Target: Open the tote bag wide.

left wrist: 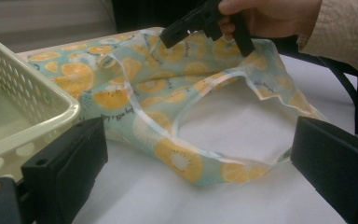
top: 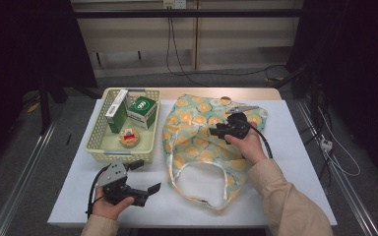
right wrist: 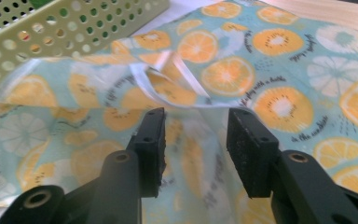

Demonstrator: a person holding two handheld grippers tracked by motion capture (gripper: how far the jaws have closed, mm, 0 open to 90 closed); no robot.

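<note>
A: Layout, biggest first?

B: White table (top: pixel 295 162). Fruit-print tote bag (top: pixel 197 132) lies flat at centre, mouth and white handles toward 6 o'clock, bottom edge toward 12. Perforated basket (top: pixel 94 142) just beside it at 9 o'clock, holding two green boxes (top: pixel 141 111) and a small round item (top: pixel 128 138), too small to identify. Looks like staging: basket items next to the bag they'd likely go into.

A: Right gripper?

B: Right gripper (right wrist: pixel 195 140) sits low over the bag's middle, angled toward 9 o'clock. Jaws partly apart, fabric between and under them, pads not pressing on it. A raised fold with a white handle strip (right wrist: pixel 168 88) is just ahead of the tips. My read: lined up to pinch the top layer and open the mouth.

A: Left?

B: Left gripper (top: pixel 145 177) at 7 o'clock of the bag, on bare table, jaws spread wide, nothing in them. Pointed at the handle loop (left wrist: pixel 223 163), probably waiting to take the other side.
</note>
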